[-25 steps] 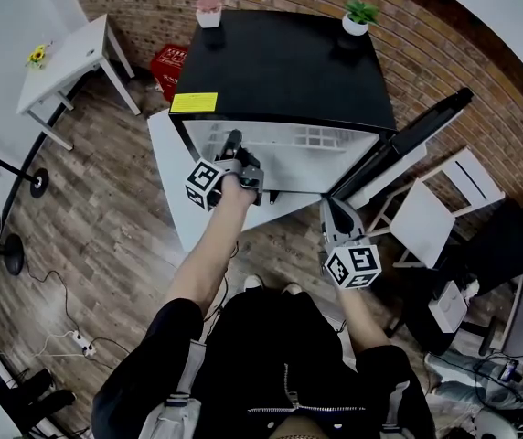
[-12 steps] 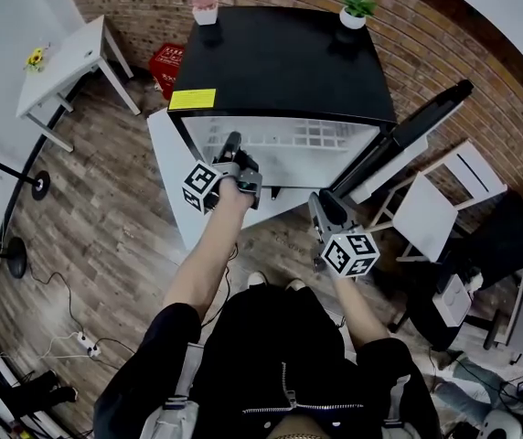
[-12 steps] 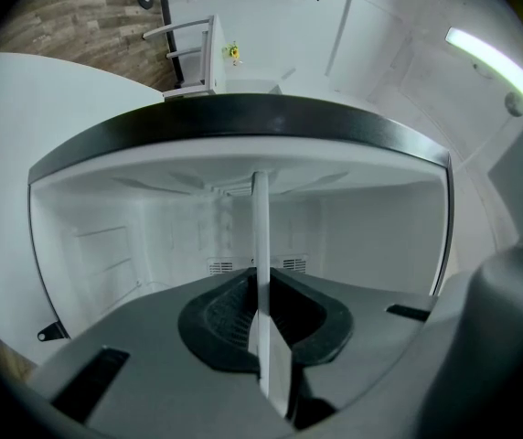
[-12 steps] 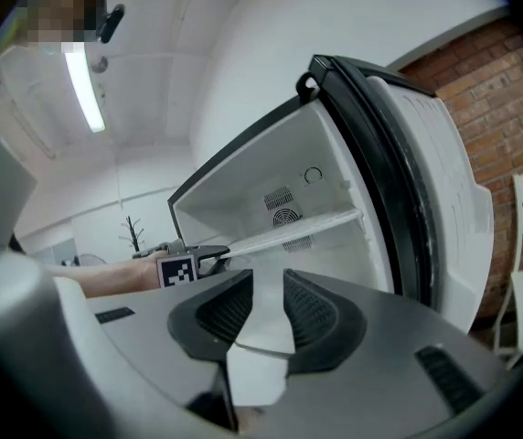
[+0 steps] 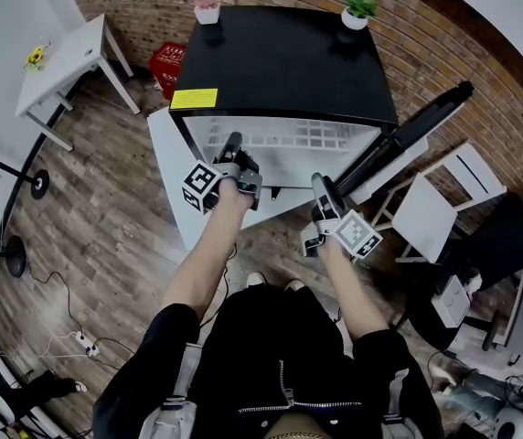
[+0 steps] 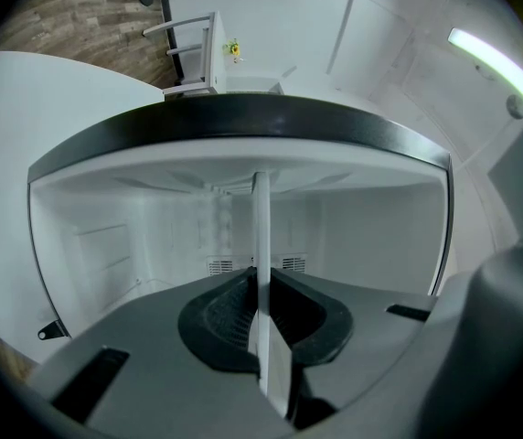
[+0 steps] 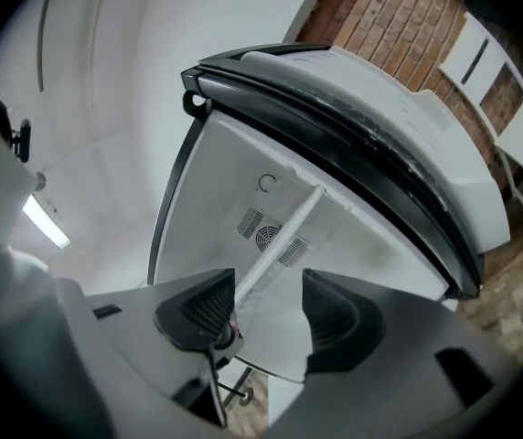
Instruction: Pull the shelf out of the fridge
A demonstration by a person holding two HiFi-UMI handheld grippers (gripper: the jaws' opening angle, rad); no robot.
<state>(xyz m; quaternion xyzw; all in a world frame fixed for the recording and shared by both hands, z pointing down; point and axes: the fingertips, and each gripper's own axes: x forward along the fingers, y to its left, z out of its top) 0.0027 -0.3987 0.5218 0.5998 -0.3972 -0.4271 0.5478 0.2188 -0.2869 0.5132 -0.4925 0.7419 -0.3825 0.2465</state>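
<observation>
1. Two tools reach to the open fridge [image 5: 284,62] in the head view. The left tool [image 5: 232,141] has its tips inside the opening. The right tool [image 5: 319,184] is at the front, near the open door [image 5: 417,126].
2. Only the head view shows the black top of the fridge, with a green plant [image 5: 359,14] on it. Only the gripper views show the white inner walls and the vents [image 6: 284,263] at the back.
3. In the head view the tips of both tools are too small to read. The shelf [image 5: 289,165] is hard to separate there from the white inside.
4. In the left gripper view the shelf appears edge-on as a thin white strip. The left tool is closed tightly on its front edge.
5. In the right gripper view the right tool stands moderately open and grips nothing. The front edge of the shelf runs between the jaws, close to one pad [image 7: 202,314]. I cannot tell if it touches this pad.
6. The shelf lies inside the fridge, with its front edge at the opening.
</observation>
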